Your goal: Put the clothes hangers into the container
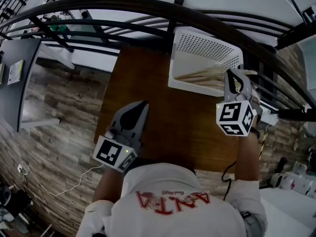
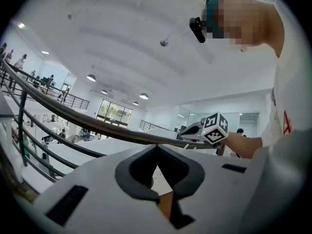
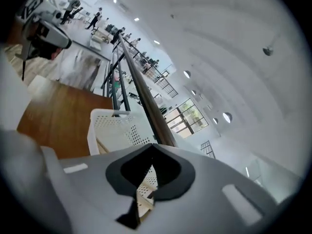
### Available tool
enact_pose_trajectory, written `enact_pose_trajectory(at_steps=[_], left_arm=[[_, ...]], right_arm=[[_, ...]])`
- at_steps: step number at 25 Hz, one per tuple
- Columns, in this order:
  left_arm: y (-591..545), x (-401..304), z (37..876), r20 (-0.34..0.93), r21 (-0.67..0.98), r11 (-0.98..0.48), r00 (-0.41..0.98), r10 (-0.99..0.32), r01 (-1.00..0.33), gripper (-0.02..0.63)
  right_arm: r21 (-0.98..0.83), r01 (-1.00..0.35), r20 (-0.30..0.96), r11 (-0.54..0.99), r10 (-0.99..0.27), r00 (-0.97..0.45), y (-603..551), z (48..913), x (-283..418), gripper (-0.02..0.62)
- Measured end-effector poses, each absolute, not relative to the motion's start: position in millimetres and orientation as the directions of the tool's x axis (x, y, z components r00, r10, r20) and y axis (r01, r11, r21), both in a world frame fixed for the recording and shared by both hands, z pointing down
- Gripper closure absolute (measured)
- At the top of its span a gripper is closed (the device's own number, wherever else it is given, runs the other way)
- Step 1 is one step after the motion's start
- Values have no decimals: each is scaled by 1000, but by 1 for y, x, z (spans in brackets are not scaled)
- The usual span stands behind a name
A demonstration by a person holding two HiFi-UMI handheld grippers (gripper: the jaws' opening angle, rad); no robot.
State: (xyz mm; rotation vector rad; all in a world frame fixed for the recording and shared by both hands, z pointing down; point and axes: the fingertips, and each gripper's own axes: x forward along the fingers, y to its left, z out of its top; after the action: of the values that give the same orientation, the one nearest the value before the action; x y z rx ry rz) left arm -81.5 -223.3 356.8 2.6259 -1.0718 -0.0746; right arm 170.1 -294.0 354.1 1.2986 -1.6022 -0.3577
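A white perforated basket (image 1: pixel 205 48) stands at the table's far right corner, with several wooden clothes hangers (image 1: pixel 205 75) lying inside. My right gripper (image 1: pixel 232 75) hovers at the basket's near right rim, jaws shut with nothing between them. In the right gripper view the basket (image 3: pixel 109 126) and a hanger (image 3: pixel 101 146) lie below the closed tips (image 3: pixel 153 145). My left gripper (image 1: pixel 144 104) rests low over the table's near left part, pointing level, jaws shut and empty (image 2: pixel 157 146). The left gripper view shows the right gripper (image 2: pixel 187 133) off to its right.
The brown wooden table (image 1: pixel 163 122) carries only the basket. A black metal railing (image 1: pixel 148 9) runs right behind it. A grey desk (image 1: pixel 19 83) stands at the left, and a white cable (image 1: pixel 59 184) lies on the plank floor.
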Motion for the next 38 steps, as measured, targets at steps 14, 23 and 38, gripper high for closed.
enact_pose_trajectory(at_steps=[14,23,38], left_arm=[[-214,-65,303,19,188,-759,774,-632,-624,598],[-198,-47,283,14,137,-799,808,-590,-586,598],[-186,-41,278,13,150,-809,819,-573,-568,598]], right_arm=[[413,-899,324,144,-946,-3,-208,322,168,592],[314,-946,229,85,-973,-11,-161,313,171,592],[297,-951,235,88,-972,-16,-146,318,168,592]])
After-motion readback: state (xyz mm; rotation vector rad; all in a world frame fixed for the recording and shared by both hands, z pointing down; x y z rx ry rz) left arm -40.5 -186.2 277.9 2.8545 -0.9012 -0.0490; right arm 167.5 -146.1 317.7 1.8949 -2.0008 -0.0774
